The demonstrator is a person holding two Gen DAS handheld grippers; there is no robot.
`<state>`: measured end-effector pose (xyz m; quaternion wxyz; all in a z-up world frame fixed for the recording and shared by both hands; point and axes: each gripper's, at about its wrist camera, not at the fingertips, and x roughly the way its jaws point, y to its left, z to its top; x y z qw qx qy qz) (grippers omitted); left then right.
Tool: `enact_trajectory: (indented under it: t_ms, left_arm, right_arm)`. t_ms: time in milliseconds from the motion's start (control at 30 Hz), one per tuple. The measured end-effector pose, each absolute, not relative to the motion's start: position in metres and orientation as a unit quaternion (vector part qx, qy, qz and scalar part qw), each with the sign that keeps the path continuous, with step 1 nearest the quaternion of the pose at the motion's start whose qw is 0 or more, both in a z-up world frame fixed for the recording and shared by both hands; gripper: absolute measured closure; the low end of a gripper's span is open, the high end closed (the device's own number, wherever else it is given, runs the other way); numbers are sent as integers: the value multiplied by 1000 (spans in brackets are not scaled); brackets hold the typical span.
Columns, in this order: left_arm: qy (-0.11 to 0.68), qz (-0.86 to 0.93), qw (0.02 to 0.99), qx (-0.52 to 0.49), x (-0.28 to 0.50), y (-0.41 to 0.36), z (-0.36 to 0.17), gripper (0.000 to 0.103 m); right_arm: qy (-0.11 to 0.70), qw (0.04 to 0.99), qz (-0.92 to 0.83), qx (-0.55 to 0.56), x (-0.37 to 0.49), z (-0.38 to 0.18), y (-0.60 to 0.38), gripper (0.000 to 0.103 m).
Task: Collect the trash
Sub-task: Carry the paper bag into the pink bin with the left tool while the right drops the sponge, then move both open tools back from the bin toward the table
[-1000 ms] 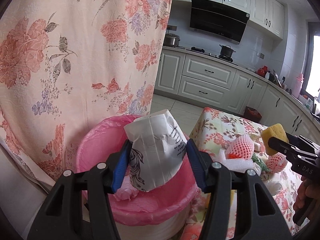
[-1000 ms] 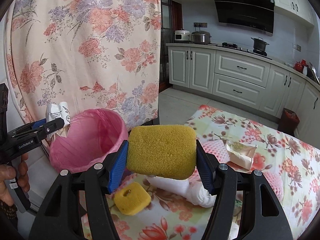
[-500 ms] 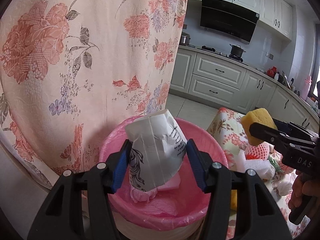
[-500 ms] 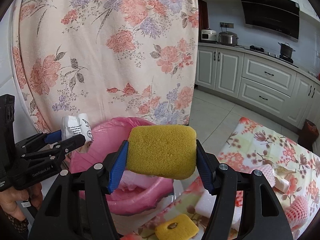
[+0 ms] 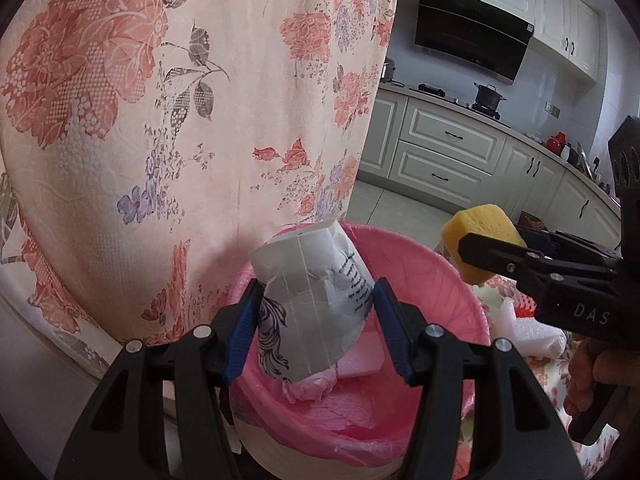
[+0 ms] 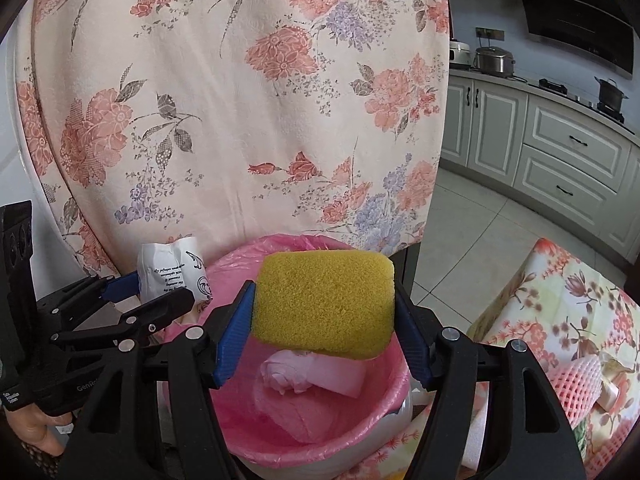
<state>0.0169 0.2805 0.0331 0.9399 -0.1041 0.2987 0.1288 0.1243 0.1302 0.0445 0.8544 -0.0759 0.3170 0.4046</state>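
Hovering over the pink-lined bin [image 6: 320, 432], a yellow sponge [image 6: 324, 304] is kept between the blue pads of the right gripper [image 6: 324, 320], whose jaws are opening, pads still touching it. At about 9 o'clock from the sponge, a crumpled white paper cup [image 5: 312, 304] is clamped by the left gripper [image 5: 316, 320] over the bin's rim. Pink wrapping [image 6: 296, 372] is already lying inside. A floral curtain [image 6: 240, 100] is hung at 12 o'clock.

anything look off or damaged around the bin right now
Nothing spilled. The white paper cup in the left gripper is crushed out of shape. The yellow sponge sits between the right gripper's opening jaws, over the pink-lined bin.
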Motion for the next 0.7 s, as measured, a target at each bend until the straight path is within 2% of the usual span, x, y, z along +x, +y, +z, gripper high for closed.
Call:
enact_trajectory:
  t_ms: [100, 133, 200, 700]
  left_arm:
    - [301, 132, 939, -105, 20, 285, 33, 46]
    - [302, 135, 938, -105, 20, 285, 33, 41]
    - [301, 138, 938, -106, 22, 288, 33, 36]
    - [287, 133, 944, -90, 4, 259, 46, 36]
  right_arm:
    - [320, 853, 405, -75, 128, 42, 135, 32]
    - [319, 854, 404, -75, 128, 42, 135, 31]
    - [319, 852, 409, -72, 129, 41, 136, 24]
    - [263, 895, 348, -95, 109, 62, 93, 24]
